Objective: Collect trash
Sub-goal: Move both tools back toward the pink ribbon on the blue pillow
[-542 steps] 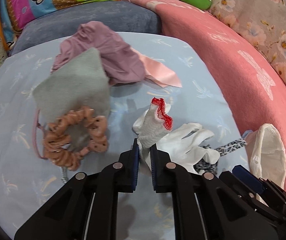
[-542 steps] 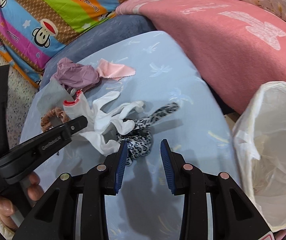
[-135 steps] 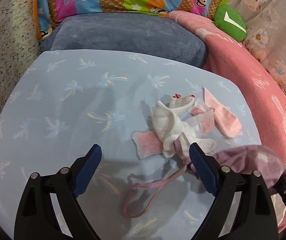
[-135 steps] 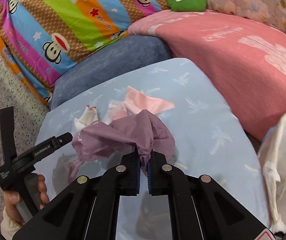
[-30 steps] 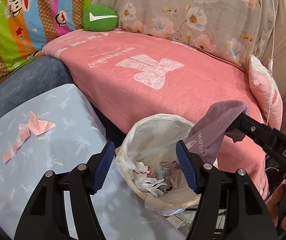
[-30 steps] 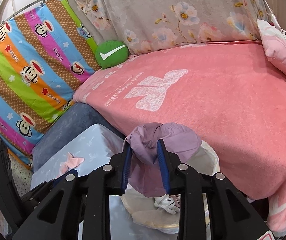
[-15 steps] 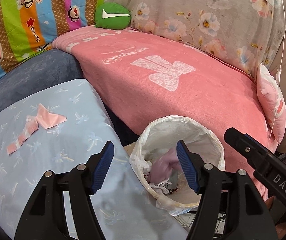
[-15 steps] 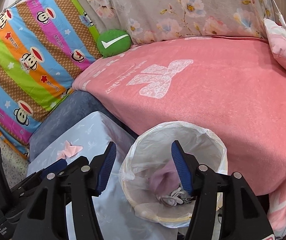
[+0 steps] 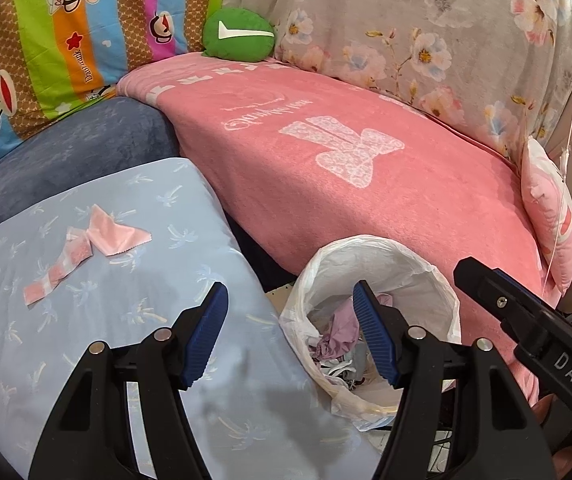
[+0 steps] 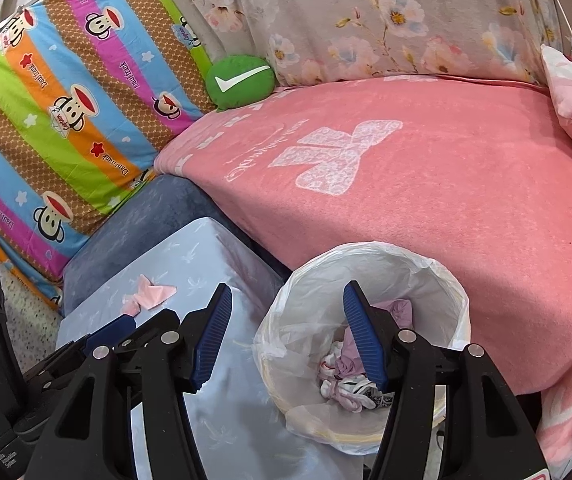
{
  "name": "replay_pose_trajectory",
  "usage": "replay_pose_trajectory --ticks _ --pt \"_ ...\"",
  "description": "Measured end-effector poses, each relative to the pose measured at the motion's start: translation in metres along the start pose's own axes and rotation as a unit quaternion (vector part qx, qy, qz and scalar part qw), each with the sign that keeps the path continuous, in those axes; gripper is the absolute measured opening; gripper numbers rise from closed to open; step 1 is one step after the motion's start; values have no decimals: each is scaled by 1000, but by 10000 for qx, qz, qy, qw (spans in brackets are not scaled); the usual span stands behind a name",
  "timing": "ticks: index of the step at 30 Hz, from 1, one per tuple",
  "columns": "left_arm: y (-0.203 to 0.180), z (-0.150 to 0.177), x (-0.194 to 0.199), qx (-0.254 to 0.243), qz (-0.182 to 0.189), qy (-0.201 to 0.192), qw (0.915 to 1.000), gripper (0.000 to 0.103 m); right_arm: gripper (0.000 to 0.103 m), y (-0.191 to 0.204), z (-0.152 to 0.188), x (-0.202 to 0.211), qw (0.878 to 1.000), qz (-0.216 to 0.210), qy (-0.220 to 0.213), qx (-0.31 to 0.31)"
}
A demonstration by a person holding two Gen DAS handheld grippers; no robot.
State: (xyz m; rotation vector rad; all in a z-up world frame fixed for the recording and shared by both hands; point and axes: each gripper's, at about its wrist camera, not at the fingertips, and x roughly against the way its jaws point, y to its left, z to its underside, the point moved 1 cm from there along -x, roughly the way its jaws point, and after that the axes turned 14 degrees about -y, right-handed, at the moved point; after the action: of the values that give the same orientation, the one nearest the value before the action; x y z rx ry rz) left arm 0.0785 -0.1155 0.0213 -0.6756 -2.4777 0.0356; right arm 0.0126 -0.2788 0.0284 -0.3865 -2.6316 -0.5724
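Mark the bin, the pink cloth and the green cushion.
bin (image 10: 438, 268): right wrist view, far rim of liner
pink cloth (image 9: 115, 236): left wrist view, middle of wide end
green cushion (image 9: 241, 46): left wrist view, front face

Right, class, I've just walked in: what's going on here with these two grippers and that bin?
A person is clearing scraps off the blue table into a lined bin. The right gripper has just opened and holds nothing; a purple cloth lies in the bin. The left gripper is open. A pink scrap remains on the table.

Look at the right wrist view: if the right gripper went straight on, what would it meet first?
Probably the white plastic bin liner, at its near rim: the open right gripper frames it, though depth is unclear.
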Motion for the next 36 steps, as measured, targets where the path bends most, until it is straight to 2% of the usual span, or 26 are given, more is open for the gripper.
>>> replay_pose_trajectory --ticks 7,12,20,28,32,36 --pt "25 3 5 163 -227 -19 9996 67 57 22 9 -7 9997 -146 124 141" --pt "47 5 10 284 -473 -62 9985 75 57 44 17 -14 9990 -296 219 268" --pt "85 9 19 522 -765 -75 9957 76 57 88 32 -28 9962 -534 392 564" --pt "132 15 27 852 -1090 -47 9904 77 57 129 47 -42 9925 -732 516 831" --pt "157 21 29 985 -1306 -27 9865 84 57 147 53 -51 9904 -820 565 958" --pt "184 27 29 1171 -1516 33 9815 86 57 164 59 -66 9885 -888 633 1049"
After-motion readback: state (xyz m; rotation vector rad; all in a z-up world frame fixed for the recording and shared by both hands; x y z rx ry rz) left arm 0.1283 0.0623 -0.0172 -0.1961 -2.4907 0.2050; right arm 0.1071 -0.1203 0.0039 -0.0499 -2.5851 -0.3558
